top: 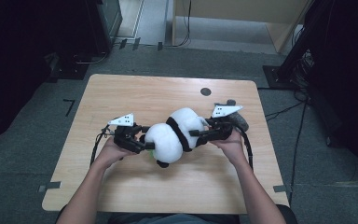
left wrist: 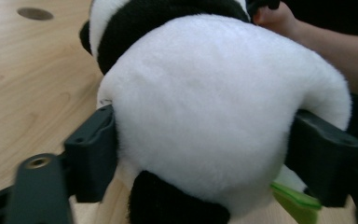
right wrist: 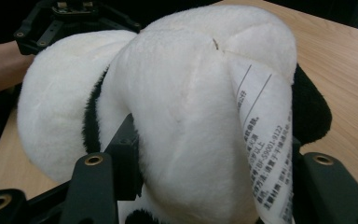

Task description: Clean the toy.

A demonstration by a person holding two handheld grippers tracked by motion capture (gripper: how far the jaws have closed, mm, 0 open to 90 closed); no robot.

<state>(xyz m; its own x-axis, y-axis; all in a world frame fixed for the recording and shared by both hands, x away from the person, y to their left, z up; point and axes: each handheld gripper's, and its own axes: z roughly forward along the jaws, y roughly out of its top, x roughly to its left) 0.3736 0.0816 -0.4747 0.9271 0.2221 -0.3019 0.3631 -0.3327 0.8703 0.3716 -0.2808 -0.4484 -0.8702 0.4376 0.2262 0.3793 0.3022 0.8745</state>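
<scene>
We saw a plush panda [top: 175,135] lying near the middle of a pale wooden bench [top: 135,93], held between two hand-held grippers, one at each end. The toy was soft and rounded, made of short, dense white fleece, with a band of black fur crossing its body and black patches at its lower edge. In the high view it formed two white bulges joined by the black band, the left bulge larger. The left gripper [top: 142,142], in the person's left hand [top: 107,151], had its jaws spread around the big white bulge; in the left gripper view the plush [left wrist: 214,107] swelled between the two matte black jaws and touched both, pressed in slightly at the sides. A small bright green piece [left wrist: 293,200], smooth and flat, showed under the toy beside the right-hand jaw. The right gripper [top: 198,133], in the person's right hand [top: 230,142], likewise clasped the other end; in the right gripper view the white fleece [right wrist: 186,112] bulged between its jaws, and a glossy white care label [right wrist: 268,140] printed with fine dark text hung down along one side. The bench top had a light wood grain, rounded corners and a small dark round disc [top: 205,91] set near its far edge. Grey three-cornered plates [top: 122,120] topped both grippers.
</scene>
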